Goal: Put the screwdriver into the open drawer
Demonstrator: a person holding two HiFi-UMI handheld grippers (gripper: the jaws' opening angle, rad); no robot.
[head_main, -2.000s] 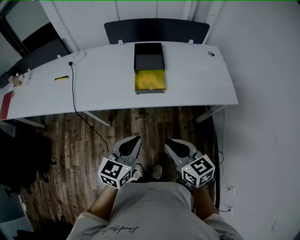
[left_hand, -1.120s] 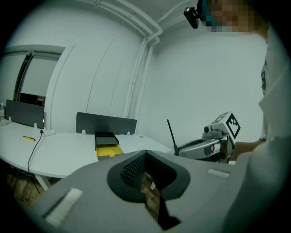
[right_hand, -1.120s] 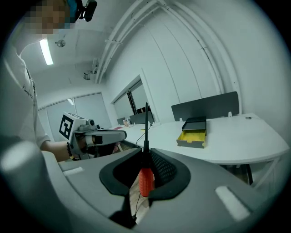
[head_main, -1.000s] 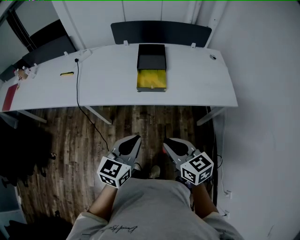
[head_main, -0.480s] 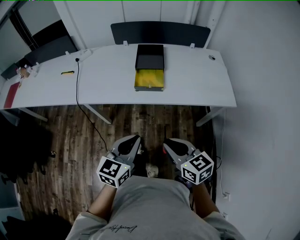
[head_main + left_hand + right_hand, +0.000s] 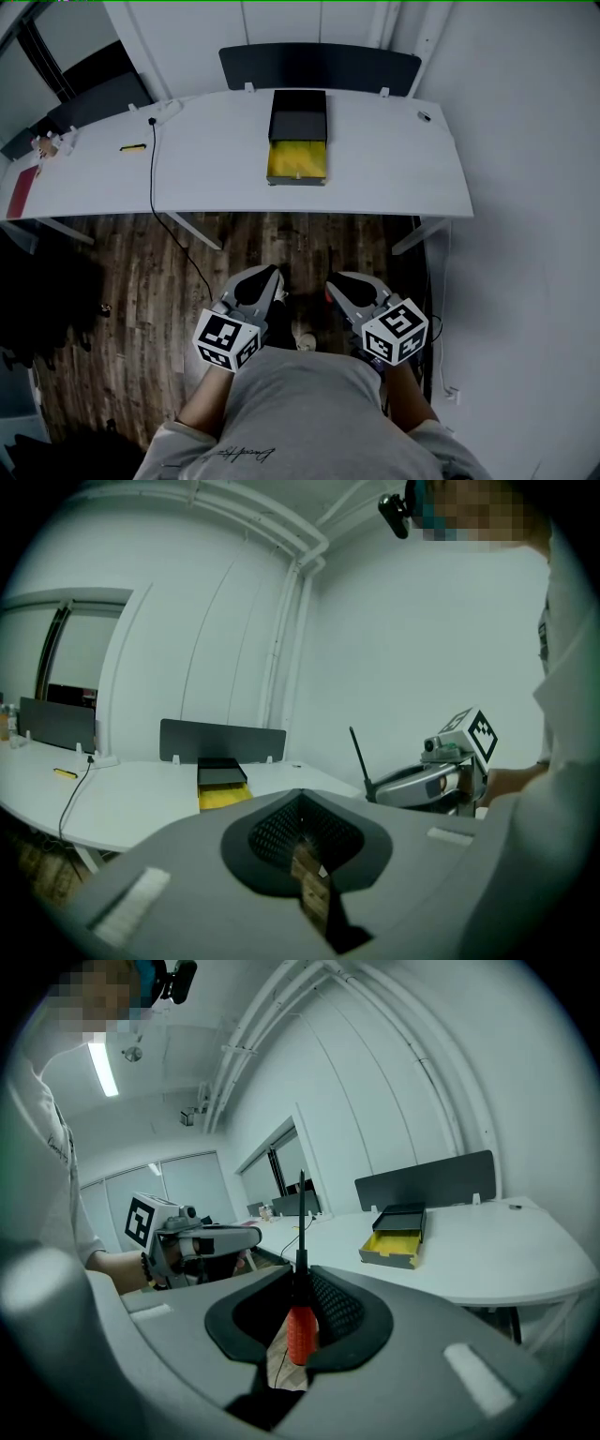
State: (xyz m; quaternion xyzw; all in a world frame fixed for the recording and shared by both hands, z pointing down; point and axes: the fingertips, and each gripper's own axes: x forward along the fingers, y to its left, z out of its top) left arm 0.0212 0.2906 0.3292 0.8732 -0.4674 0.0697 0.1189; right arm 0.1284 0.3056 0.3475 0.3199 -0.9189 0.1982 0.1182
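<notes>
Both well short of the desk [image 6: 394, 178] edge, wood floor [image 6: 234, 248] between: right gripper [image 6: 339, 281] clenched on screwdriver [image 6: 298, 1326], left gripper [image 6: 267, 274] closed (empty).

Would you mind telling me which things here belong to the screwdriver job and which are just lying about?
Belongs to the job:
- screwdriver, clamped in the right gripper
- open yellow drawer on the white desk

Just lying about:
- small yellow object
- black cable
- red item at the desk's left end
</notes>
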